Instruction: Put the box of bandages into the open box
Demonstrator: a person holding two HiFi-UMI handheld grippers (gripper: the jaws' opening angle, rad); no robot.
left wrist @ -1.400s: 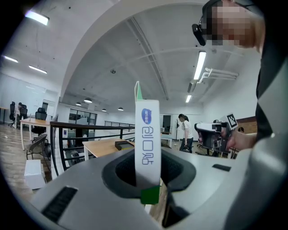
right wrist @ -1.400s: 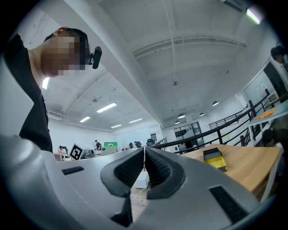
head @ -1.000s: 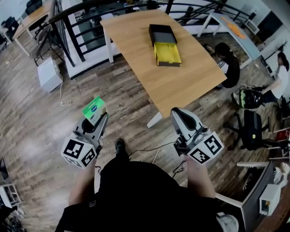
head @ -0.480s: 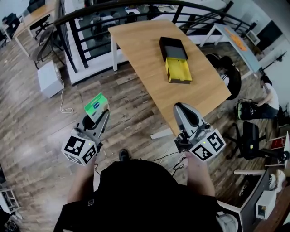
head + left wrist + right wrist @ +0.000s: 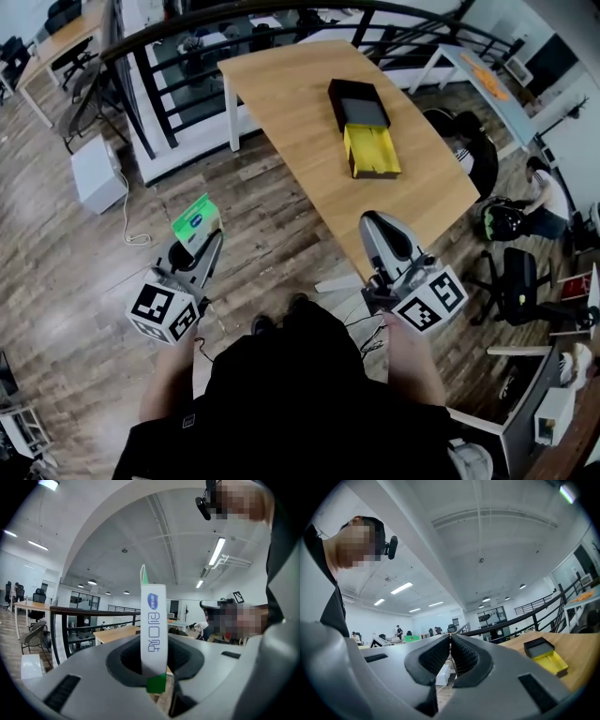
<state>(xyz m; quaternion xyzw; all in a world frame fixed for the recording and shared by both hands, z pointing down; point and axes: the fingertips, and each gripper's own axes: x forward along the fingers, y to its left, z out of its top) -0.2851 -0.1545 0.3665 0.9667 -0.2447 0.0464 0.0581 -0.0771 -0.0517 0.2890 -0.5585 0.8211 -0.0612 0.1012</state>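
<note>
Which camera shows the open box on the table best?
The head view: the open box lies whole, seen from above, yellow tray slid out of its black sleeve. The right gripper view catches it small and sidelong near the edge. The left gripper view doesn't show it.

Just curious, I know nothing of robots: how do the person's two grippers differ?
The left gripper grips a green-and-white box of bandages; the right gripper holds nothing. The left gripper's jaws stand parted by the box; the right gripper's meet. Both share the same grey design.

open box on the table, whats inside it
The yellow tray looks bare from above; the part tucked under the black sleeve is covered and cannot be seen.
</note>
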